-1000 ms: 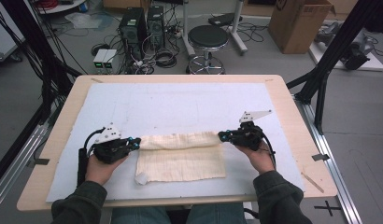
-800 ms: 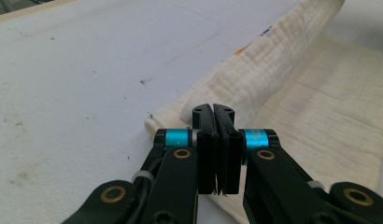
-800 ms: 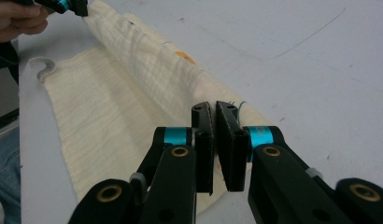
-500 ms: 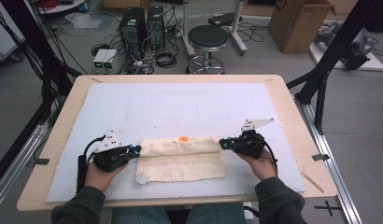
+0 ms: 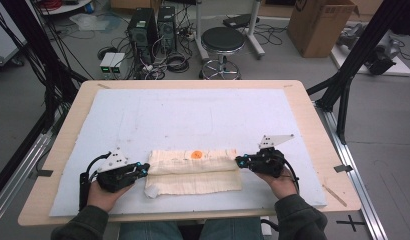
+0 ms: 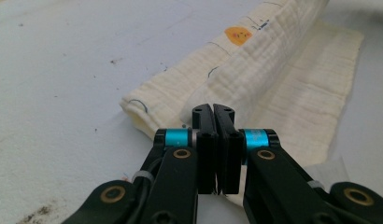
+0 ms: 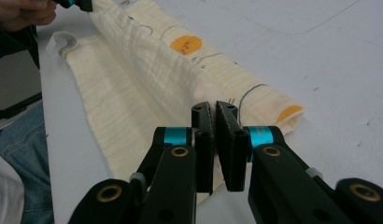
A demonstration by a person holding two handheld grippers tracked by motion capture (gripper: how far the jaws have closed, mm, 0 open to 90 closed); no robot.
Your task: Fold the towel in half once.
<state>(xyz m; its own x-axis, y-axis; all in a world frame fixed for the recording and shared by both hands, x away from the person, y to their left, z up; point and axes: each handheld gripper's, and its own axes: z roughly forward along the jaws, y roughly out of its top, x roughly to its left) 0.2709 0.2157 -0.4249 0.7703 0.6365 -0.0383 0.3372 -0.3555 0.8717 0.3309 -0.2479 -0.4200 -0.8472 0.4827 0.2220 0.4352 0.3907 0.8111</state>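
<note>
A cream muslin cloth (image 5: pixel 193 172) with an orange spot (image 5: pixel 196 154) lies folded near the front of the white mat (image 5: pixel 203 115). Its upper layer is doubled over into a long roll along the far side. My left gripper (image 5: pixel 142 170) is shut on the left end of that layer, and my right gripper (image 5: pixel 239 161) is shut on the right end. In the left gripper view the jaws (image 6: pixel 213 109) stand pressed together with the cloth (image 6: pixel 273 56) running from their tips. The right gripper view has the jaws (image 7: pixel 214 108) pinching the cloth (image 7: pixel 147 60), with the other gripper (image 7: pixel 75 3) at the far end.
The mat covers a wooden table (image 5: pixel 313 125); its front edge runs just below my hands. Black frame posts (image 5: pixel 353 65) stand at both sides. On the floor beyond are a stool (image 5: pixel 222 42), computer cases (image 5: pixel 143 30) and a cardboard box (image 5: pixel 318 25).
Both hands have come toward the front edge, drawing the held layer over the cloth. The orange spot now shows on top of the fold.
</note>
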